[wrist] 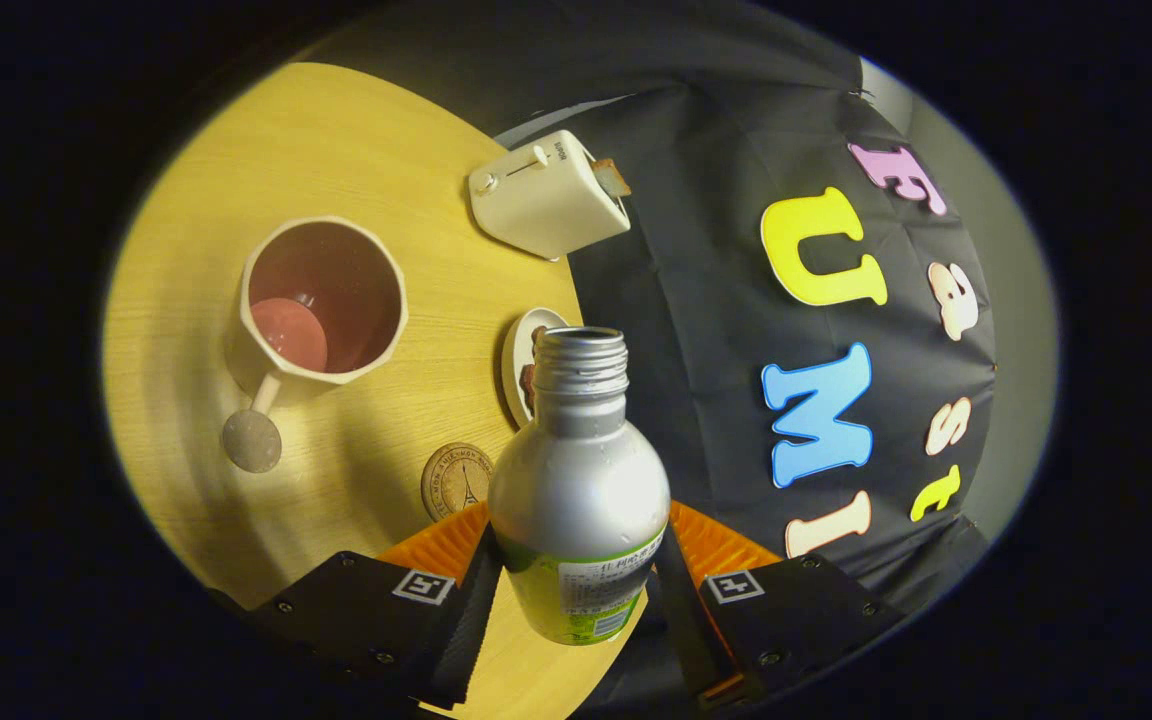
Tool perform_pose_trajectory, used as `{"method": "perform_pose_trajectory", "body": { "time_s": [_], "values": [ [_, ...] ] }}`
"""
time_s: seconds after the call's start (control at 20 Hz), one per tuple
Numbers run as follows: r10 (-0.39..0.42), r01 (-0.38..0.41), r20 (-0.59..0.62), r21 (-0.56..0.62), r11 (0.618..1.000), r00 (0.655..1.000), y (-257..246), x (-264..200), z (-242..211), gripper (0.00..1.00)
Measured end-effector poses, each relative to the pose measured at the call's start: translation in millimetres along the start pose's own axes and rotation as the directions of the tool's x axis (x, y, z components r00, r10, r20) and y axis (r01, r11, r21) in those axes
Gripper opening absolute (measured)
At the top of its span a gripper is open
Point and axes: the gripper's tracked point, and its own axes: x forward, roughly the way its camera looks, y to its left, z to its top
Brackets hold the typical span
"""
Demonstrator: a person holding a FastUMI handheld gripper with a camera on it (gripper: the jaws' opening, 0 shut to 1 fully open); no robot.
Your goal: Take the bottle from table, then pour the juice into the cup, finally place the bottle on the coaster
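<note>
gripper (576,570): both fingers pinch the lower body of the bottle, one on each side, jaws closed on it.
bottle (576,480): silver metal bottle with a green label band low down and a threaded open neck, no cap on. held between the fingers, lifted off the table.
bottle axis: long axis runs straight ahead along the fingers, mouth pointing away from the gripper. whole view is rolled, so the bottle looks tipped relative to the table; exact angle hard to judge.
cup (321,300): cream faceted mug with a dark reddish inside and a handle ending in a round grey knob. stands on the table ahead of the fingers and off to the left of the bottle mouth, well apart from it.
key relation: mouth is not over the cup rim yet. judgement: the pour needs the mouth carried left across to the cup.
cup contents: pinkish patch at the bottom; liquid or just the base, cannot tell.
coaster (456,482): round brown cork coaster with a printed tower, on the table just beside the bottle's left shoulder, between cup and fingers.
table (336,150): pale wooden top. its edge runs right under the bottle.
clutter: small white plate (518,350) with dark bits behind the bottle neck; cream toaster (546,195) beyond, near the table edge.
room: bare wood between bottle and cup.
risk: open neck, could spill before reaching the cup.
</note>
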Motion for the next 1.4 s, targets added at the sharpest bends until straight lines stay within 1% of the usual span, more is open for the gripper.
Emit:
{"method": "perform_pose_trajectory", "body": {
  "time_s": [0.15, 0.4, 0.6, 1.1, 1.4],
  "values": [
    [0.013, -0.013, 0.000, -0.049, 0.999, 1.000, 6, 3, 1, 0.77],
    [0.011, -0.006, 0.030, -0.155, 0.988, 0.999, 7, 2, 14, 0.76],
    [0.044, -0.038, 0.020, -0.235, 0.971, 0.999, 14, 9, 14, 0.76],
    [0.024, -0.012, 0.027, -0.361, 0.932, 0.999, 9, 14, 21, 0.77],
    [0.021, 0.004, 0.052, -0.439, 0.899, 0.998, 7, 11, 27, 0.77]
  ]
}}
